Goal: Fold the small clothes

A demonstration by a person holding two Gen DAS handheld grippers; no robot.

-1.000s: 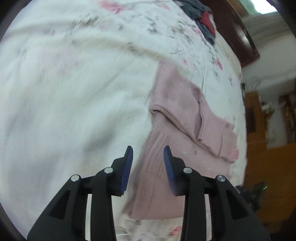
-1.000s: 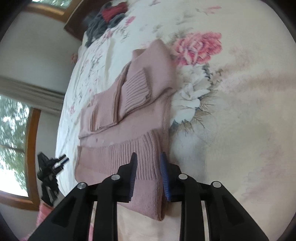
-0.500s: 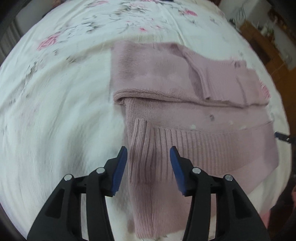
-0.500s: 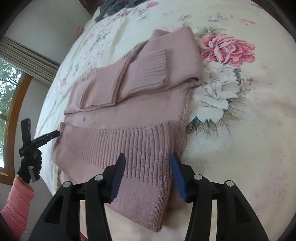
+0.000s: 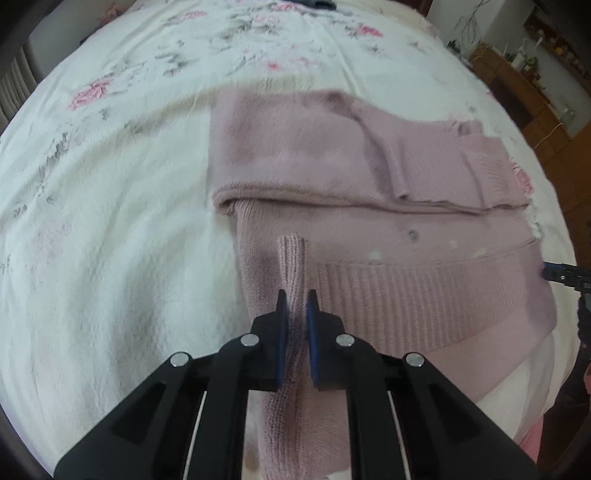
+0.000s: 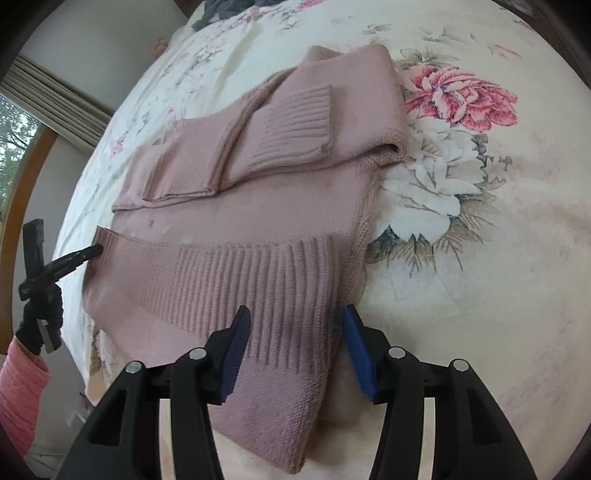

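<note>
A pink knit sweater (image 5: 332,173) lies flat on a bed under a white floral sheet (image 5: 110,221), its sleeves folded across the chest and its ribbed hem nearest both cameras. The left gripper (image 5: 296,314) is clenched on the hem's left corner: its blue pads (image 5: 281,332) pinch a ridge of ribbed knit that stands up between them, and the fabric runs back under the black fingers toward the camera. In the right wrist view the same gripper (image 6: 96,250) shows at the far left, its black tip touching the hem's corner, held by a dark-gloved hand (image 6: 38,321) with a pink sleeve (image 6: 20,387) below it. The right gripper (image 6: 295,314) sits low over the other end of the hem with its jaws spread wide; its blue pads (image 6: 236,343) straddle the ribbed band, and I cannot tell whether they touch the knit. The sweater's right edge (image 6: 364,229) lies beside a large pink rose (image 6: 461,99) printed on the sheet. The cuff (image 6: 295,125) of one folded sleeve rests on top of the chest, ribs facing up. At the head of the bed a heap of dark clothes (image 6: 225,7) lies well apart from the sweater. A wooden cabinet (image 5: 524,99) stands beyond the bed's right side in the left wrist view.
</note>
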